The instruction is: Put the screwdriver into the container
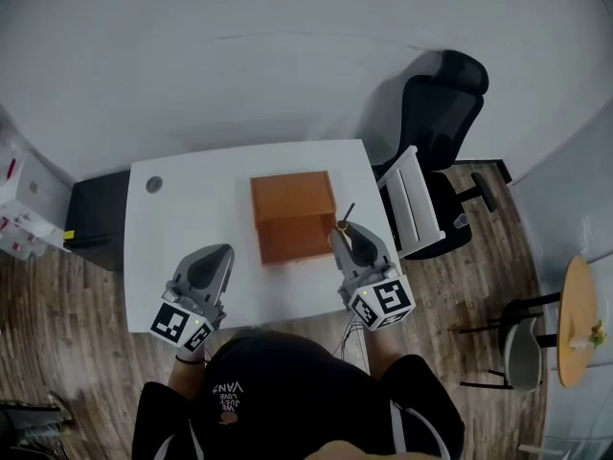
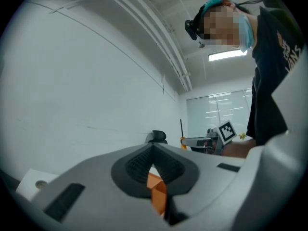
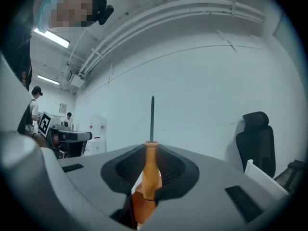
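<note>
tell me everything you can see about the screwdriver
The screwdriver has a smooth orange handle, wood or plastic by its look, and a thin dark metal shaft ending in a small tip. The right gripper is shut on the handle, its ribbed dark pads pressing both sides. The shaft sticks out past the jaws, in line with them. In the head view it is held over the white table, just right of the orange container, pointing away from the person. Nothing else is seen touching it.
</note>
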Tool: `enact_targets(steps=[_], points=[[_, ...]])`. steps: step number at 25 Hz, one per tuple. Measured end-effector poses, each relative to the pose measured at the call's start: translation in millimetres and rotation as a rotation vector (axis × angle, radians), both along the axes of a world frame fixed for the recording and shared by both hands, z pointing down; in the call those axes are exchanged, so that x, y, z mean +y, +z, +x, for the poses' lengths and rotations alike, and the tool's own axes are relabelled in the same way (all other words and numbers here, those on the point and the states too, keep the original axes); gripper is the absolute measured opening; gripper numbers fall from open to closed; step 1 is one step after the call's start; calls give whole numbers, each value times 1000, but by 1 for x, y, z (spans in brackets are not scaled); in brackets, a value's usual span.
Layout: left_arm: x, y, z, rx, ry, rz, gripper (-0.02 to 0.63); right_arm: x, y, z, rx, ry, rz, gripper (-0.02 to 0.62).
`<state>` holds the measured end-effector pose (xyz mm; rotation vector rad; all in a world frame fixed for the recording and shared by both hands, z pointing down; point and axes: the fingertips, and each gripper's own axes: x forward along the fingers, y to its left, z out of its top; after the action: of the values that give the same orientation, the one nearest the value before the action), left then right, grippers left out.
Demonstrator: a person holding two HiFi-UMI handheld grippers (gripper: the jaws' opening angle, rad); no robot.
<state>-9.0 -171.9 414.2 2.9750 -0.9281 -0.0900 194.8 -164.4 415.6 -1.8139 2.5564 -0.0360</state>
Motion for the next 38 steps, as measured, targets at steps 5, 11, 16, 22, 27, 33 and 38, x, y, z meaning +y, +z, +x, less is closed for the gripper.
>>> enact_targets(steps=[5, 11, 16, 22, 27, 33, 38], points=[[-7, 2, -1, 8, -11, -2, 15, -11, 3, 3, 30, -3, -4, 77], [-11, 7, -4, 11, -29, -10, 15, -21, 5, 0, 57, -22, -10, 77], [-11, 11, -7, 6, -47, -8, 15, -27, 10, -5, 75, -41, -20, 77], [-13, 15, -11, 17, -54, -22, 15, -35, 22, -13, 92, -63, -43, 77], [-15, 18, -11, 16, -61, -25, 15, -38, 30, -13, 93, -70, -62, 77], [-19, 20, -9, 19, -56, -26, 15, -42, 40, -15, 113, -76, -86, 77], [-18, 21, -7, 16, -50, -26, 15, -43, 48, -17, 145, -87, -97, 77]])
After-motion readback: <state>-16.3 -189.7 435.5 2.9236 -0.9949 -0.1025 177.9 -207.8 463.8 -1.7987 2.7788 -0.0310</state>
